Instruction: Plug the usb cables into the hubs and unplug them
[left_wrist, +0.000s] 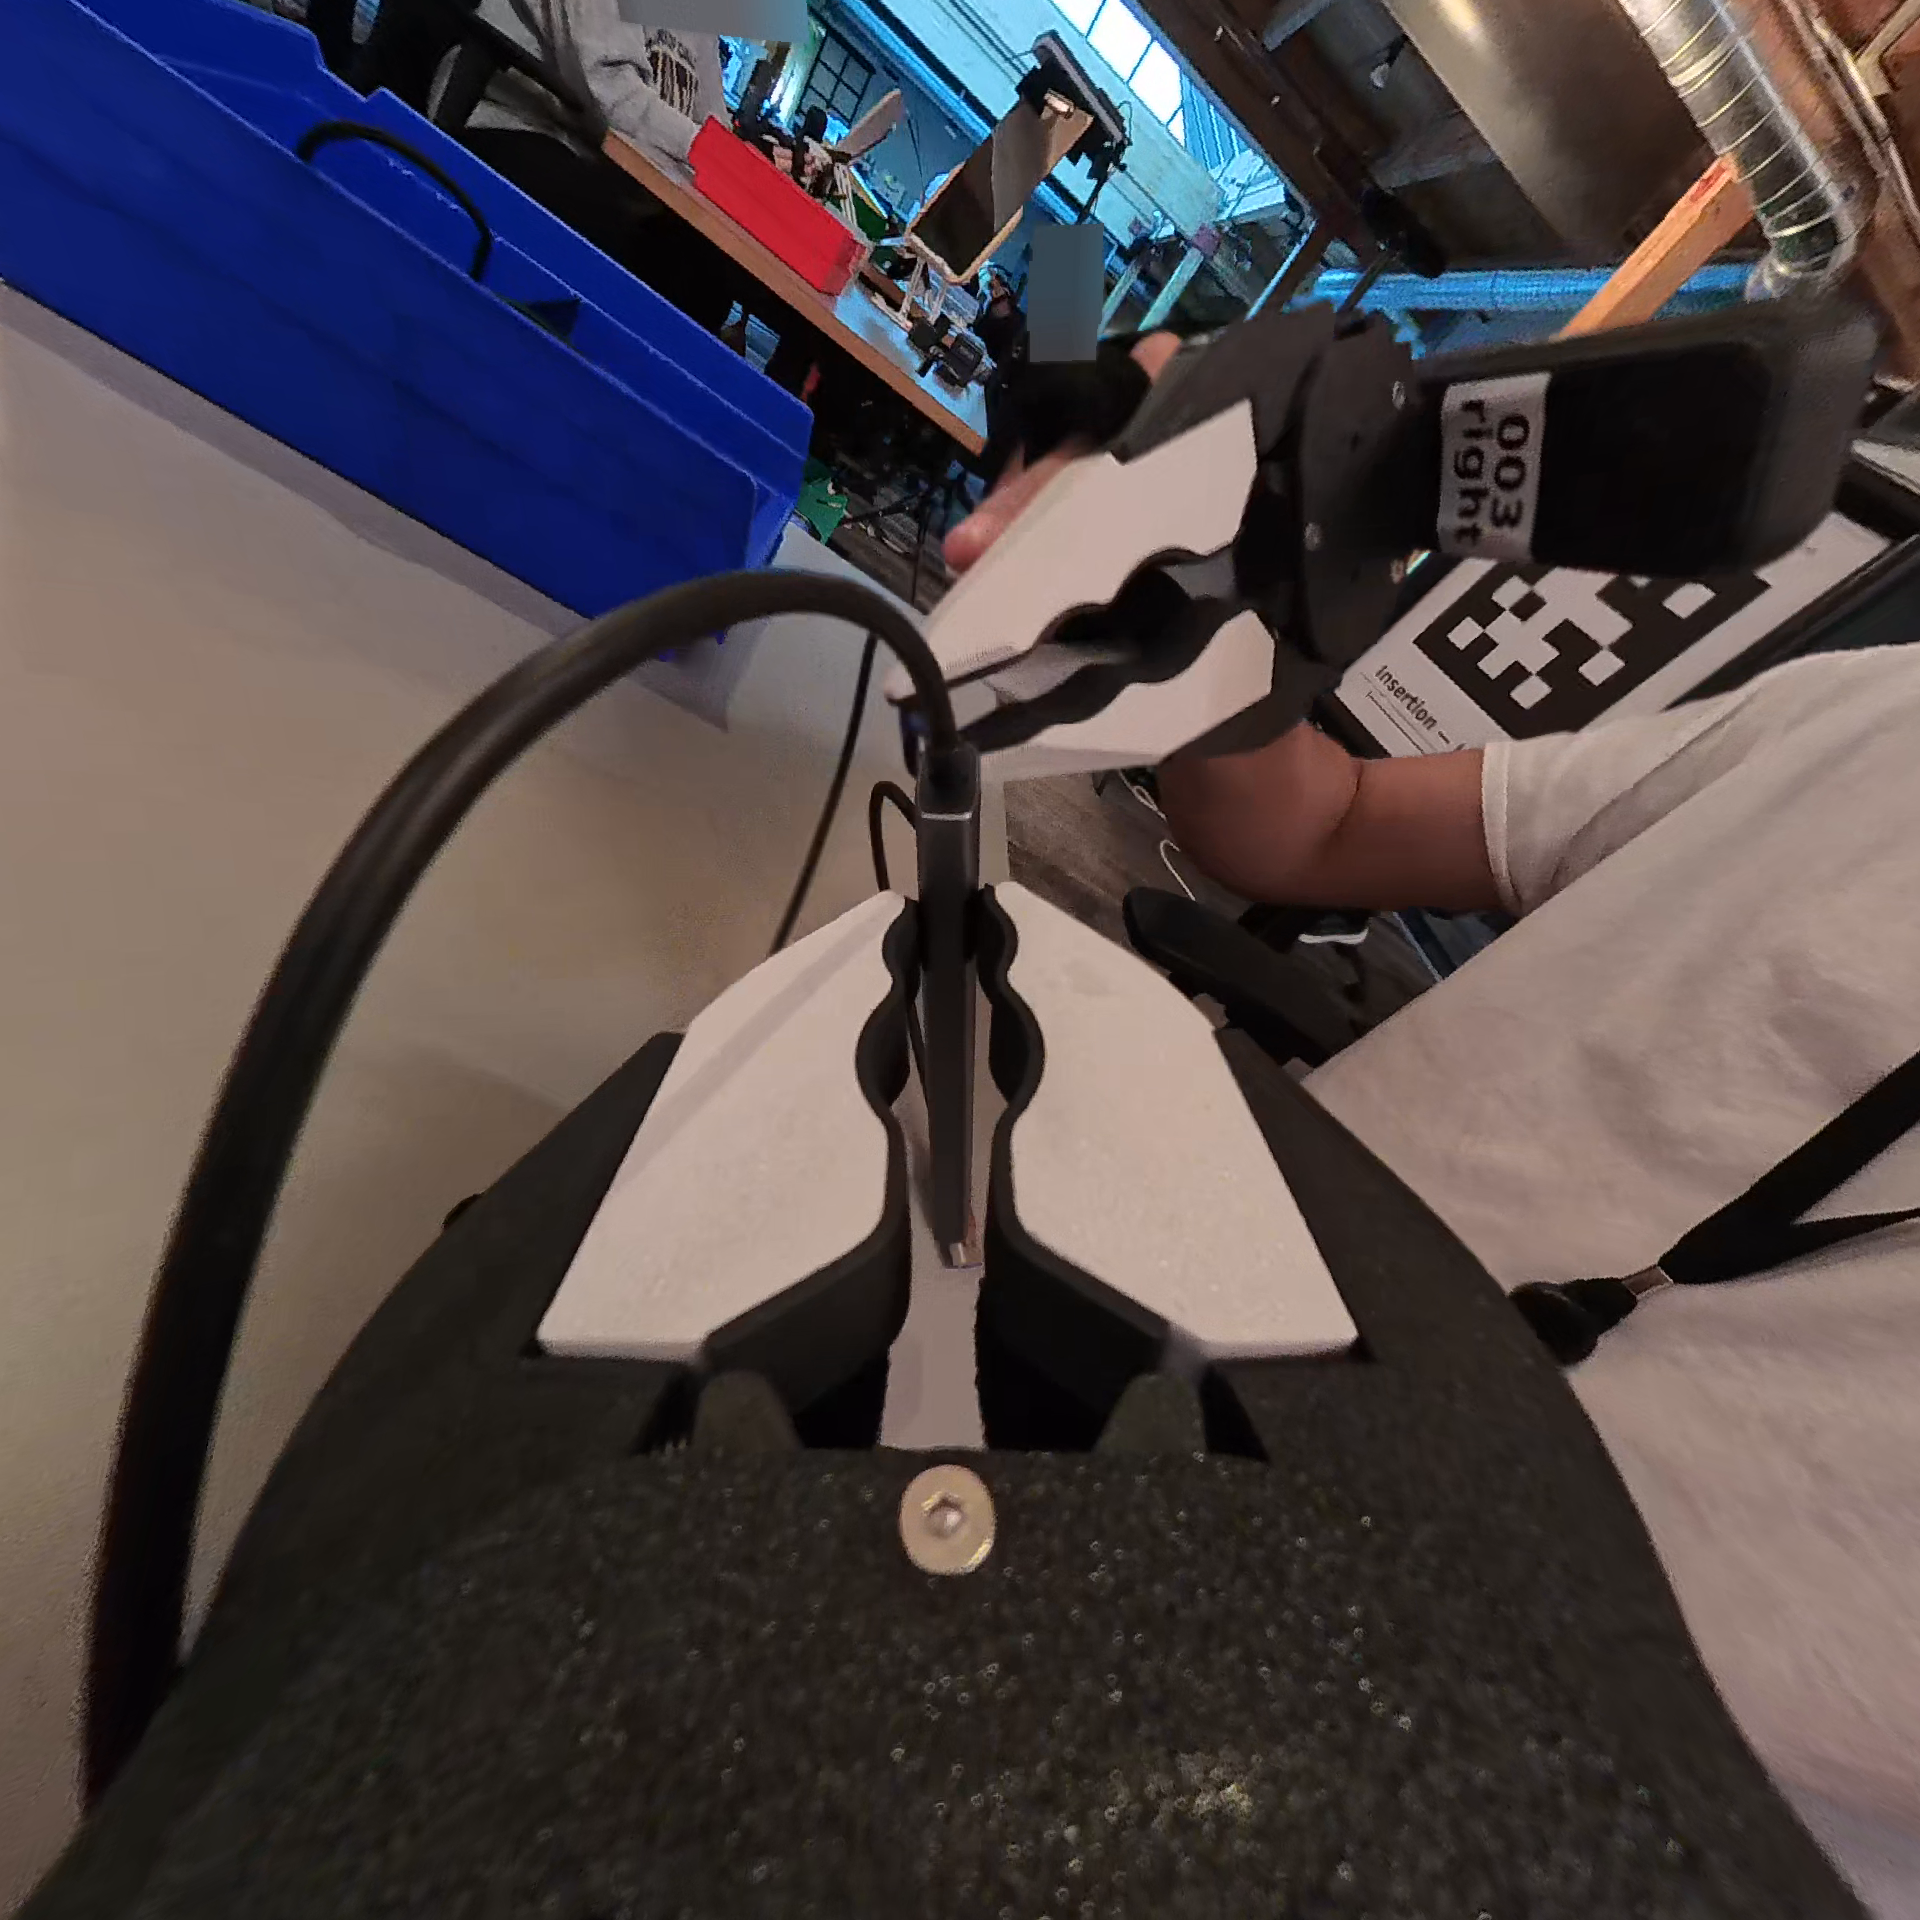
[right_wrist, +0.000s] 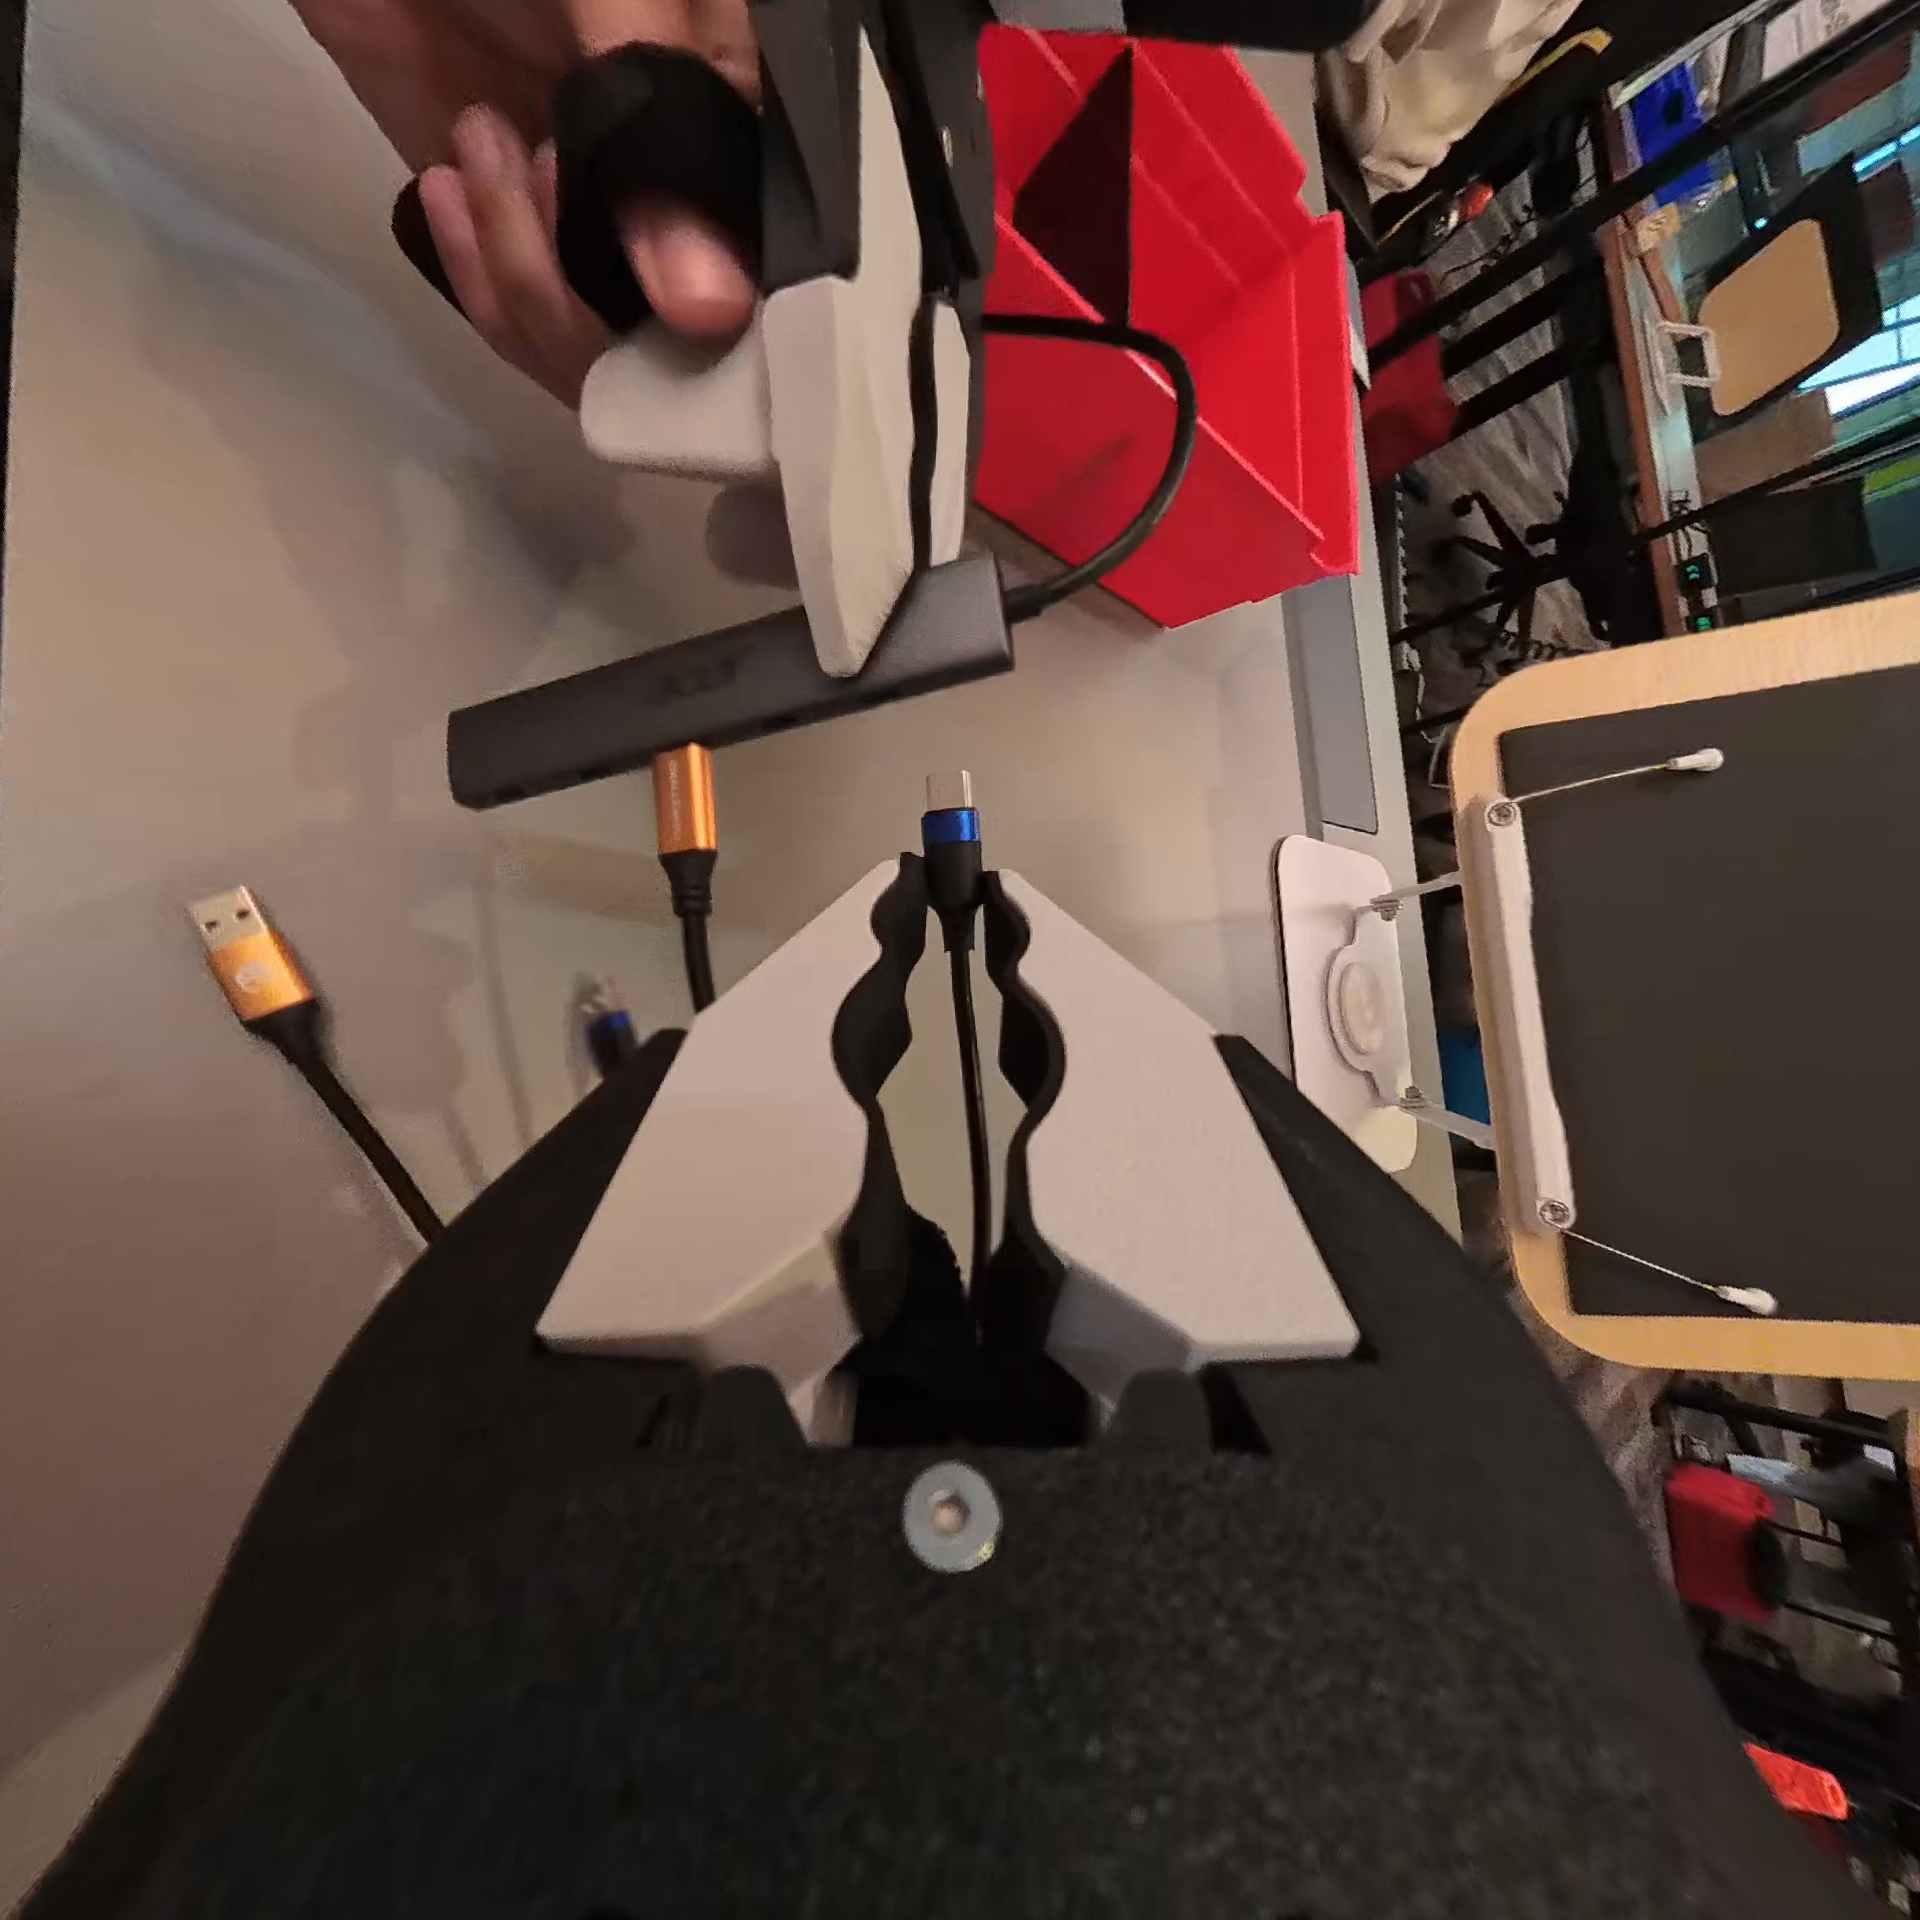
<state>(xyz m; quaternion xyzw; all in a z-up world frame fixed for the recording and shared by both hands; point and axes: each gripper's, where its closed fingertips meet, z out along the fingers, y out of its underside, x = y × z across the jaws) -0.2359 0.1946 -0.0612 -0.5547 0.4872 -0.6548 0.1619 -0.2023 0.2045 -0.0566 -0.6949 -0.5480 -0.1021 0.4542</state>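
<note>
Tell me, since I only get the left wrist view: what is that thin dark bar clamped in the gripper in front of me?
Observer: In the right wrist view it is a long grey hub seen flat-on. The left gripper holds it near the end where its cable comes out.
Operator: Is anything plugged into it?
Observer: Yes, an orange plug sits in its long side.
Operator: And the other gripper?
Observer: The right gripper is shut on a blue-collared plug. Its silver tip points toward the hub without touching it.
</note>
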